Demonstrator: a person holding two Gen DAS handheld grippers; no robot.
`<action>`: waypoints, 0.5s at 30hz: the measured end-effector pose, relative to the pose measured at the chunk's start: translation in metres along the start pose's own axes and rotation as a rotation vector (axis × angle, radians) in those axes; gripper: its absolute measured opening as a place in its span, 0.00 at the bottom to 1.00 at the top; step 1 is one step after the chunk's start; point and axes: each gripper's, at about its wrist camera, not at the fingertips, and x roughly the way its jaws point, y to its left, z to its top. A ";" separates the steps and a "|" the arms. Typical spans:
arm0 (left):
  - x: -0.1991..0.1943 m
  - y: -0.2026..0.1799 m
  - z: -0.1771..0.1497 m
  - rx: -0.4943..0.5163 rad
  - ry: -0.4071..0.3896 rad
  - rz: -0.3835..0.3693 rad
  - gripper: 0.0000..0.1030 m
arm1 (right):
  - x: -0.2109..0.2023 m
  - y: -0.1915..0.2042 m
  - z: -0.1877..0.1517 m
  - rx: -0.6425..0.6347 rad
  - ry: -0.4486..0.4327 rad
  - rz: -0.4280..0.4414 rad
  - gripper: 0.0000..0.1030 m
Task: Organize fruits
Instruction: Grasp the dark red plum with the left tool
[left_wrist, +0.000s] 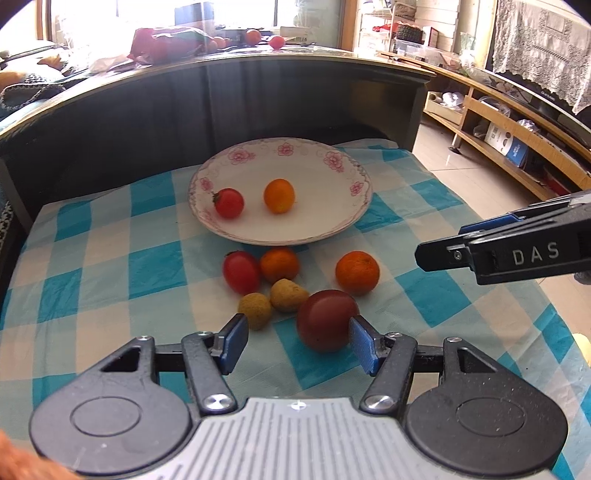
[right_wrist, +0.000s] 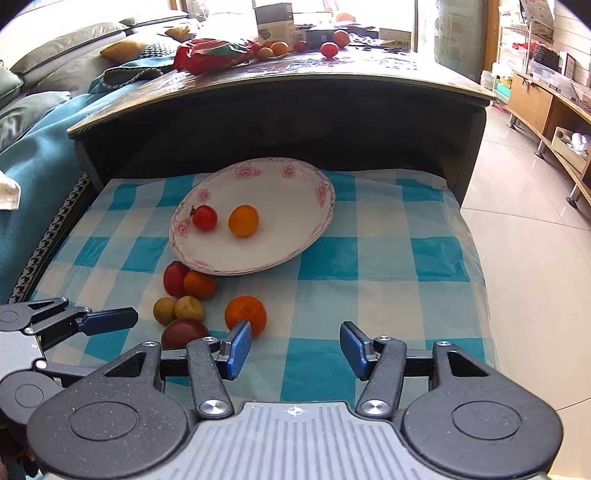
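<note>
1. Where the blue-and-white checked cloth (left_wrist: 110, 236) covers the low table, it takes up most of both views, with a dark cabinet wall rising at its far edge.
2. On the far middle of the cloth sits a white plate (left_wrist: 314, 173) with a pink flower rim; it holds a small red tomato (left_wrist: 229, 203) on the left and a small orange fruit (left_wrist: 279, 196) just right of it, the two apart.
3. Low at the near edge, the left gripper (left_wrist: 299, 341) has its blue pads spread wide; the right pad seems to touch a dark red plum (left_wrist: 327, 319), though the angle leaves that unsure, and the left pad is clear of it.
4. Over the right side of the cloth, the right gripper (right_wrist: 295, 345) hangs with its fingers likewise wide apart and nothing between them.
5. Near the plate's front rim lies a loose cluster: a large tangerine (left_wrist: 357, 272) to the right, then a red tomato (left_wrist: 241, 272) touching a smaller tangerine (left_wrist: 279, 264).
6. Smallest are two tan-yellow fruits (left_wrist: 271, 302), side by side just left of the plum.
</note>
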 end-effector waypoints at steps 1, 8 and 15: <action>0.001 -0.002 0.000 0.004 -0.001 -0.007 0.67 | 0.001 -0.001 0.000 0.003 0.002 -0.001 0.48; 0.015 -0.017 0.001 0.033 -0.001 -0.035 0.67 | 0.002 -0.007 -0.001 0.002 0.008 -0.006 0.48; 0.024 -0.026 0.005 0.055 -0.025 -0.049 0.65 | 0.007 -0.016 -0.003 0.020 0.019 -0.013 0.48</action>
